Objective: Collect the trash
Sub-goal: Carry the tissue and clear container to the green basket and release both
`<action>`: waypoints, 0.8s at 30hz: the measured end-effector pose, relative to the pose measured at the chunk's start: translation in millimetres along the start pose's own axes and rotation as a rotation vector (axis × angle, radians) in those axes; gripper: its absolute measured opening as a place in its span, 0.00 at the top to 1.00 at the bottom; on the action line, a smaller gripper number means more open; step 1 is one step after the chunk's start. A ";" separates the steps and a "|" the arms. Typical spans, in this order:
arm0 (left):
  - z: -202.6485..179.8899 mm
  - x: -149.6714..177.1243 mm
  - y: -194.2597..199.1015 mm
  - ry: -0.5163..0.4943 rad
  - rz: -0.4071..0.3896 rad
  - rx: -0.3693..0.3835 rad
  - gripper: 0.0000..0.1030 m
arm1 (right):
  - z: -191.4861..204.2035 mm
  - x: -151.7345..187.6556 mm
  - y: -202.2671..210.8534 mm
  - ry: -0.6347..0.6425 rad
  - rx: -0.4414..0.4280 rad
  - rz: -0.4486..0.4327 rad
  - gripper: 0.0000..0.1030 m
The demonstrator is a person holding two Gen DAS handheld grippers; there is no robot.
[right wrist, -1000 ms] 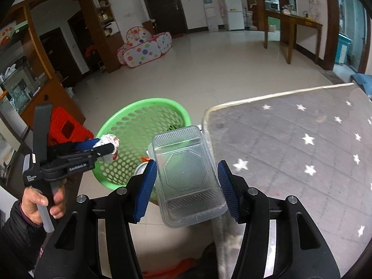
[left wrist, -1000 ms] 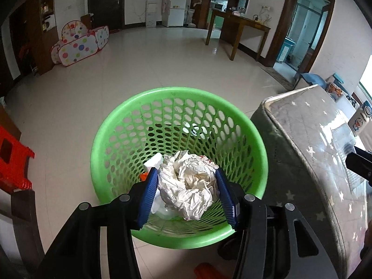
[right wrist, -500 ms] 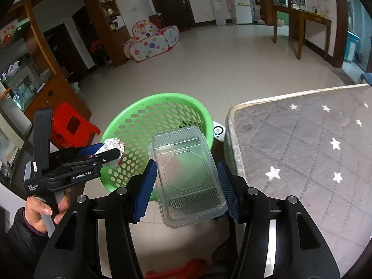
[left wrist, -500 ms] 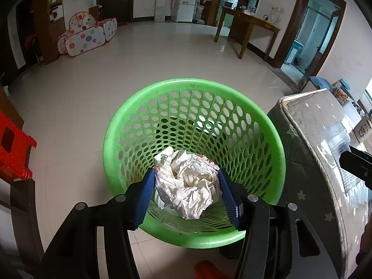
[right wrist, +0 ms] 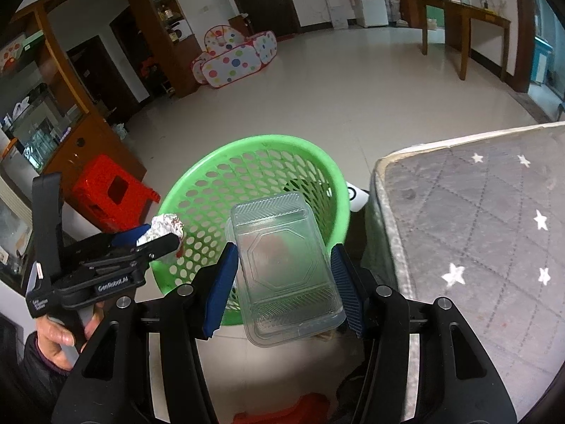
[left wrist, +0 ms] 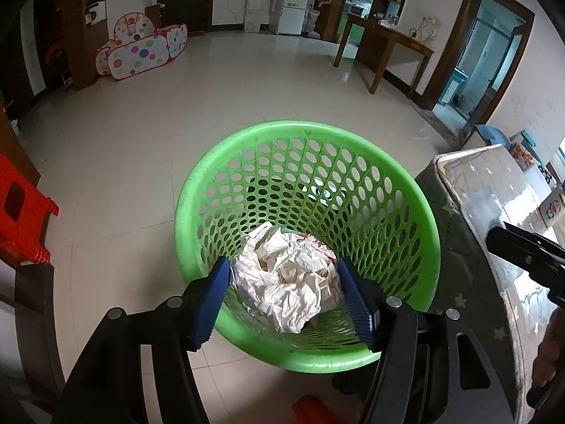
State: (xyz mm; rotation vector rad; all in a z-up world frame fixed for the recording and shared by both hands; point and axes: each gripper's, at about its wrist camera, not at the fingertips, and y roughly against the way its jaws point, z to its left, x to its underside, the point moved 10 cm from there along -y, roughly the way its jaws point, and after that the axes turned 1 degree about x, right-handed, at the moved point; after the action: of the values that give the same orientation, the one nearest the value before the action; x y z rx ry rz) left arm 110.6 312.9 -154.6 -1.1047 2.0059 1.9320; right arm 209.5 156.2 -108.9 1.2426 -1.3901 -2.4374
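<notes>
- Left hand-held gripper point(left wrist: 284, 298): our jaws are opening, with the crumpled paper wad point(left wrist: 287, 279) between the blue pads. It fills the gap, close against both pads; we cannot tell whether they press on it.
- Just below and beyond the wad sits the green basket point(left wrist: 395, 183); the wad hangs inside its near rim.
- From the right wrist view, the left hand-held gripper point(right wrist: 160, 235) is held by a hand point(right wrist: 58, 339) in a dark sleeve, its tips over the basket's near-left rim.
- Right hand-held gripper point(right wrist: 284, 284): clenched on a clear plastic container point(right wrist: 282, 265), both pads pressed against its long sides, the far end reaching over the green basket point(right wrist: 226, 162).
- Right of that gripper, a star-patterned mattress point(right wrist: 487, 233), its corner just beside the basket.
- Left of the basket, a red stool point(right wrist: 109, 194) on the tiled floor point(right wrist: 353, 92).
- Far ahead: a polka-dot play tent point(right wrist: 235, 56), a wooden table point(right wrist: 466, 21), a white fridge point(left wrist: 291, 0).
</notes>
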 end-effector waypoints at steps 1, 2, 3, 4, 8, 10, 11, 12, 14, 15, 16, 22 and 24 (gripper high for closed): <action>1.3 0.3 -0.1 0.001 -0.001 -0.004 0.37 | 1.0 -1.2 -1.9 -0.003 -0.004 0.001 0.47; 3.1 0.4 0.9 0.002 -0.003 -0.008 0.37 | 1.8 -1.9 -3.1 -0.004 -0.006 0.001 0.47; 3.5 0.6 1.4 0.004 -0.003 -0.005 0.37 | 2.4 -3.1 -3.5 -0.004 -0.008 0.002 0.47; 3.5 1.0 1.8 0.005 -0.002 -0.002 0.35 | 3.4 -4.1 -4.2 -0.004 -0.009 0.002 0.47; 8.2 1.7 4.3 0.017 -0.006 -0.006 0.34 | 7.0 -6.7 -5.4 -0.002 -0.015 0.002 0.47; 9.7 1.6 7.1 0.024 -0.011 -0.004 0.34 | 8.4 -7.2 -7.2 -0.005 -0.021 0.006 0.47; 10.4 1.3 9.8 0.027 -0.017 -0.004 0.34 | 9.0 -7.6 -8.2 -0.010 -0.025 0.007 0.47; 10.8 1.5 11.3 0.029 -0.020 -0.002 0.33 | 11.6 -9.2 -9.3 -0.009 -0.027 0.007 0.47; 13.2 0.7 16.1 0.037 -0.030 0.001 0.32 | 16.6 -10.8 -11.7 -0.001 -0.028 0.004 0.47; 13.8 0.6 18.9 0.040 -0.035 0.003 0.32 | 19.3 -12.7 -13.0 0.000 -0.032 0.005 0.47; 13.5 -0.5 19.5 0.043 -0.039 0.003 0.32 | 20.9 -13.1 -14.2 0.000 -0.036 0.007 0.47; 16.8 0.5 33.6 0.056 -0.064 0.002 0.25 | 25.4 -14.8 -15.6 -0.006 -0.049 0.000 0.38; 17.7 0.2 38.6 0.054 -0.077 -0.012 0.24 | 23.7 -12.6 -12.4 -0.006 -0.050 0.002 0.38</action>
State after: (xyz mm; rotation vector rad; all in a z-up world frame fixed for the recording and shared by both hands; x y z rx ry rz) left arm 81.2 325.2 -126.5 -1.2309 1.9497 1.8990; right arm 205.8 185.2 -104.3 1.2234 -1.3220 -2.4606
